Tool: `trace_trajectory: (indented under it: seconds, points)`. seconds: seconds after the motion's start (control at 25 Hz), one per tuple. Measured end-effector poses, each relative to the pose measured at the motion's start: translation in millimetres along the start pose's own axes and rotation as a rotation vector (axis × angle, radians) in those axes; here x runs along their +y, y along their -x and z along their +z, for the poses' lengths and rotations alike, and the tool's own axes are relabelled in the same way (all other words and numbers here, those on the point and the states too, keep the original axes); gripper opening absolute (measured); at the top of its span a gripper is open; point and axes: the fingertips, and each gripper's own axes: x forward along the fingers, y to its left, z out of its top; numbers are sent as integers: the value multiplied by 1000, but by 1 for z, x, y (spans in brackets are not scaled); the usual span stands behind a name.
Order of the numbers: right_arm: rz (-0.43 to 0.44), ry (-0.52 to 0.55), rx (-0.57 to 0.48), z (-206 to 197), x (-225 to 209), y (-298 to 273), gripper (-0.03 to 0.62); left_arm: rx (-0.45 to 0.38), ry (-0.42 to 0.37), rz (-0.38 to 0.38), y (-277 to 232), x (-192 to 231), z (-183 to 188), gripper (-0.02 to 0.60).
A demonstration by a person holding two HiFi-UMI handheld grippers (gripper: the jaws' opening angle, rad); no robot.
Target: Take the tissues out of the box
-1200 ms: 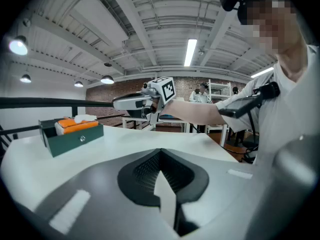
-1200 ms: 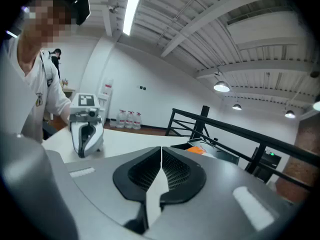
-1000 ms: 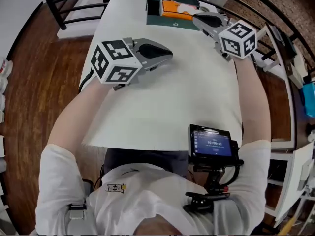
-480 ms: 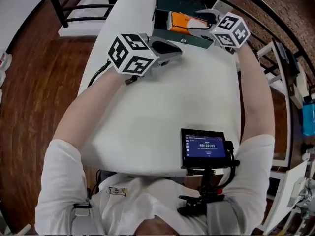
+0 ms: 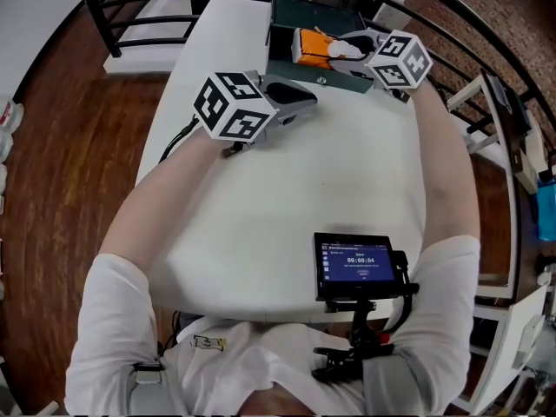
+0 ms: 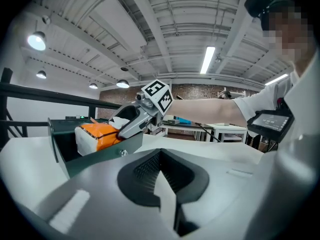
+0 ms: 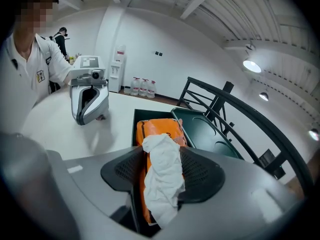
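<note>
A dark green box (image 5: 280,26) stands at the far end of the white table (image 5: 330,181), with an orange tissue pack (image 5: 309,45) inside it. My right gripper (image 5: 349,47) reaches over the pack. Its jaws are closing around a crumpled white tissue (image 7: 162,174) that sticks up from the orange pack (image 7: 159,130). The tissue fills the gap between the pads (image 7: 200,174). My left gripper (image 5: 304,102) hovers above the table just in front of the box, shut and empty. In the left gripper view the box (image 6: 95,156) lies ahead to the left, with the right gripper (image 6: 126,120) over it.
A small screen on a mount (image 5: 356,266) sits at the table's near edge. A black railing (image 5: 122,7) runs behind and left of the table. The box's open green lid (image 7: 207,134) lies to the right of the pack. White shelving (image 5: 512,146) stands at the right.
Both grippers moved forward to the box. The right gripper went from beside the box to over the orange pack, and its jaws now stand around the tissue.
</note>
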Motion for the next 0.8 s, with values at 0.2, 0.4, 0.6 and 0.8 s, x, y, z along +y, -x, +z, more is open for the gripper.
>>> trace_trajectory:
  seconds: [0.2,0.4,0.6,0.8]
  points:
    - [-20,38,15,3,-4,-1,192,3,-14,2,2,2,0,-2]
    - [-51,73,34,5,-6,0,186,-2,-7,5,4,2,-1,-2]
    - [-99,82,8,13,-5,19,184,14,8,6,5,-5,-7,-2]
    - [-139,83,-31,37,7,59,184,12,-19,8,16,-14,6,-2]
